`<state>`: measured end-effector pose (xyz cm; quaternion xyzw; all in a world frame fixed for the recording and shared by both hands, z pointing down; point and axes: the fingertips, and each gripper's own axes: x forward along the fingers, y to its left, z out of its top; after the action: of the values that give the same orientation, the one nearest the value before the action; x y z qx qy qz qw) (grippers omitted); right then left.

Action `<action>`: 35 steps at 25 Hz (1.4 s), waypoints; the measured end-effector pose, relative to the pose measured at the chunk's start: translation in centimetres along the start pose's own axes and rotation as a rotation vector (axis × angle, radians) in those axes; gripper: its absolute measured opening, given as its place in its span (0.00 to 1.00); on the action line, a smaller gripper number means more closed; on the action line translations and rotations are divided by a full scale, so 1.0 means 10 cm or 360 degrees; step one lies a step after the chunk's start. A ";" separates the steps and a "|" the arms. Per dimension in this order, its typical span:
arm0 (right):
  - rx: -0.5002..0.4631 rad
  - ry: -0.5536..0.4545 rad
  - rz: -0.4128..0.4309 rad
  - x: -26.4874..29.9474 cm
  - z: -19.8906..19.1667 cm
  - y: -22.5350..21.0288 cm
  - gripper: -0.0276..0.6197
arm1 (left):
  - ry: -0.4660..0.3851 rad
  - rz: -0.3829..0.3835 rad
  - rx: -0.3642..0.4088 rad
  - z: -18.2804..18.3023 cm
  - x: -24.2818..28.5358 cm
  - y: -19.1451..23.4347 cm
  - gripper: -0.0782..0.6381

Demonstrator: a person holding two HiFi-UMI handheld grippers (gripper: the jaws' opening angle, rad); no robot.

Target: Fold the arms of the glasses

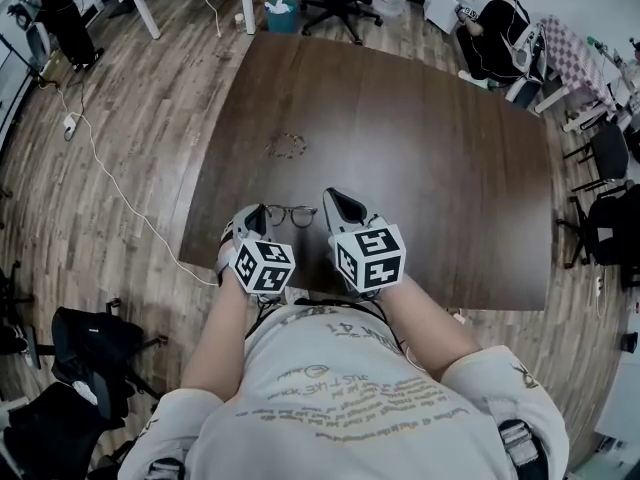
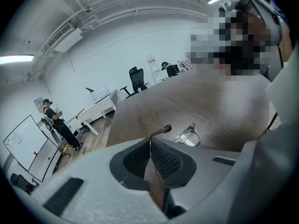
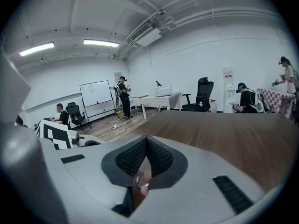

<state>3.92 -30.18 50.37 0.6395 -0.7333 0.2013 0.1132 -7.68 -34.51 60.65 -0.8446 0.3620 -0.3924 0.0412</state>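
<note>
Glasses [image 1: 291, 214]: on the counter [image 1: 440, 148] near its front edge, lenses upright, between the two tools.
Left tool [image 1: 256, 216]: jaws pressed together on the tip of one temple arm [image 2: 160, 130], which sticks out past the jaw tips; a lens [image 2: 189, 137] lies just beyond.
Right tool [image 1: 335, 208]: jaws closed narrow at the frame's other end; a bit of rim [image 3: 140, 180] shows in the gap, grip unclear.
Small chain-like loop [image 1: 288, 146]: farther back, well apart.

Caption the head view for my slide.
Left gripper and right gripper pinch opposite ends of the glasses near the dark table's front edge.
</note>
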 end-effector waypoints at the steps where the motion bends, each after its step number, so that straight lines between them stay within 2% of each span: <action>1: 0.0005 -0.0001 -0.0008 -0.01 -0.01 -0.02 0.07 | 0.0000 -0.0006 0.0010 0.01 0.01 -0.02 0.14; 15: 0.0045 0.0006 -0.0126 -0.21 -0.09 -0.27 0.07 | -0.0040 -0.0119 0.0195 0.17 0.06 -0.45 0.14; 26: 0.0086 0.0025 -0.0205 -0.39 -0.24 -0.40 0.07 | -0.0009 -0.0214 0.0239 0.12 0.09 -0.77 0.14; 35: 0.0098 0.0078 -0.0266 -0.53 -0.38 -0.56 0.07 | 0.0057 -0.0306 0.0206 0.02 0.20 -1.06 0.13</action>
<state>9.93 -24.34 52.41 0.6965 -0.6679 0.2293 0.1277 -0.52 -28.02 65.47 -0.8639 0.2539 -0.4320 0.0513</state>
